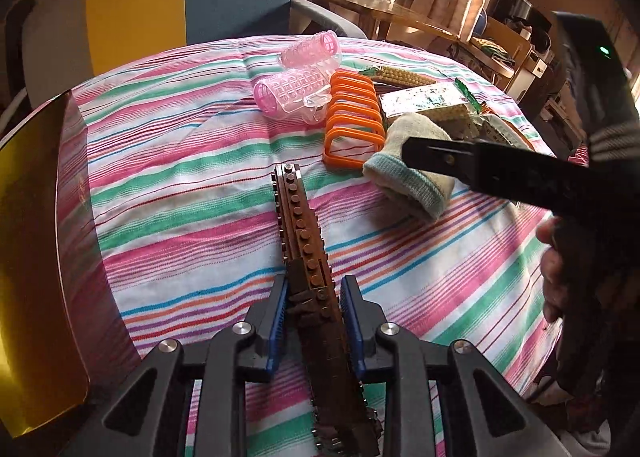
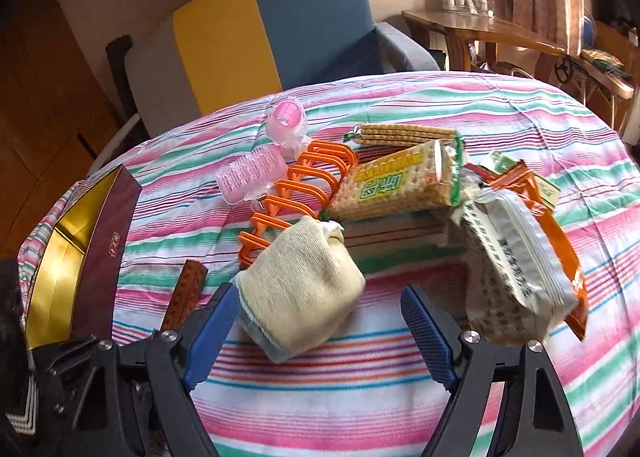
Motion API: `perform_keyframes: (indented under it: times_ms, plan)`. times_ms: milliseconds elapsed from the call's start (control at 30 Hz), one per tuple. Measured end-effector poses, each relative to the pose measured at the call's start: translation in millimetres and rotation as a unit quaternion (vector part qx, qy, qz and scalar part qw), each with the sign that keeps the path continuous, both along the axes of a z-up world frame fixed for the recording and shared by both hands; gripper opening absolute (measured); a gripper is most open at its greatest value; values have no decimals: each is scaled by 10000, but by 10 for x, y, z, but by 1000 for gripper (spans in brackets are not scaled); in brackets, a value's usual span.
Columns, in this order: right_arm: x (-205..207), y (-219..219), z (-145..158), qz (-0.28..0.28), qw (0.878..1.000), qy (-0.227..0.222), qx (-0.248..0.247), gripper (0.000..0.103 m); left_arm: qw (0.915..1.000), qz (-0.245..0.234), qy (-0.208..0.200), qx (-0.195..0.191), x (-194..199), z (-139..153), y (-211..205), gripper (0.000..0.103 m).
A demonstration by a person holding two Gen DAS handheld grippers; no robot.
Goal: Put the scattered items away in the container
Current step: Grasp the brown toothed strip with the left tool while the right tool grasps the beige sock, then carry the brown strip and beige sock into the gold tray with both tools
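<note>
My left gripper (image 1: 314,289) is shut on a long brown brick bar (image 1: 302,233), held above the striped cloth; the bar also shows in the right wrist view (image 2: 186,291). A gold-lined maroon box (image 1: 36,241) stands at the left, also in the right wrist view (image 2: 76,253). My right gripper (image 2: 320,297) is open, its jaws either side of a cream folded sock (image 2: 300,293), which also shows in the left wrist view (image 1: 412,165). Behind lie an orange rack (image 2: 296,193), pink hair rollers (image 2: 252,173), cracker packs (image 2: 396,181) and a snack bag (image 2: 516,269).
The round table wears a striped cloth (image 1: 200,177). A blue and yellow chair (image 2: 272,25) stands behind it. A wooden side table (image 2: 500,33) with cups is at the back right. The right gripper's body (image 1: 520,173) crosses the left wrist view.
</note>
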State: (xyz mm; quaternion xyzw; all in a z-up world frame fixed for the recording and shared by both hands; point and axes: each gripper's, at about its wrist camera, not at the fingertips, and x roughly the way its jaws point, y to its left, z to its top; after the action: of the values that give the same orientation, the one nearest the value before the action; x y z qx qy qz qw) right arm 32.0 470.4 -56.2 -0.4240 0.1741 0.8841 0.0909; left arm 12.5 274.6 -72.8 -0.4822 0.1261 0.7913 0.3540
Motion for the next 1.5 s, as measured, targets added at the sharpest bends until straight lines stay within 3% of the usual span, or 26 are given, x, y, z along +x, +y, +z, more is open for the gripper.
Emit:
perform_keyframes:
  times_ms: [100, 200, 300, 567, 900, 1067, 1500]
  plan:
    - [-199, -7, -107, 162, 9996, -208, -74, 84, 10000, -25, -11, 14, 45, 0, -66, 26]
    - [-237, -63, -140, 267, 9992, -284, -21, 66, 10000, -33, -42, 54, 72, -5, -121, 26]
    - [-169, -122, -119, 319, 9990, -294, 88, 64, 9999, -29, -61, 96, 94, -4, -153, 26]
    - [374, -235, -87, 84, 9996, -228, 107, 63, 9990, -28, -319, 311, 70, 1, -183, 33]
    - [646, -213, -155, -174, 9994, -81, -299, 67, 9997, -192, 108, 87, 150, -28, -75, 35]
    - [672, -237, -175, -211, 9994, 58, -276, 68, 9993, -169, 333, -59, 197, -33, -77, 28]
    - [751, -401, -97, -251, 9996, 32, 114, 61, 9994, -57, 308, 174, 231, 76, -227, 19]
